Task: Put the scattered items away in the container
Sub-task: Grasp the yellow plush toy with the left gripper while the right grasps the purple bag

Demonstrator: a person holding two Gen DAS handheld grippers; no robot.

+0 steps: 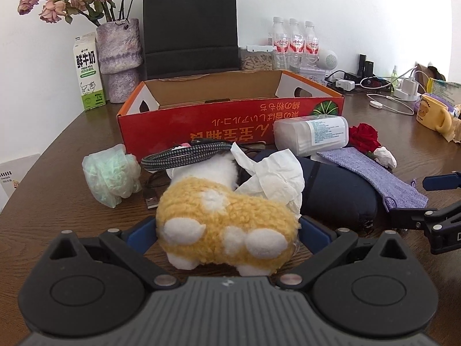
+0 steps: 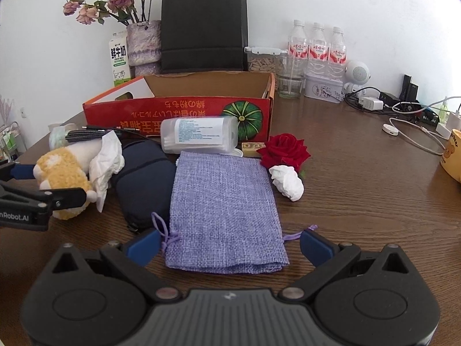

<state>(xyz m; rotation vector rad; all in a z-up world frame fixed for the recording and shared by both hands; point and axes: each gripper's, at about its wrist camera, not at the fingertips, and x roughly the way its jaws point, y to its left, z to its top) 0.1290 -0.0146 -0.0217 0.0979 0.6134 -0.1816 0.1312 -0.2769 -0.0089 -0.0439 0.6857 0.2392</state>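
Observation:
A red open cardboard box stands at the back of the table; it also shows in the right wrist view. A yellow and white plush toy lies on the table between the fingers of my left gripper, whose blue pads sit at its two sides. The toy also shows in the right wrist view. My right gripper is open, its blue pads either side of the near end of a purple cloth pouch. A crumpled white tissue lies against the toy.
Around lie a braided cable, a green-white wad, a dark blue case, a clear plastic cotton swab box, a red rose and a white paper ball. Behind stand a vase, milk carton, black bag, bottles.

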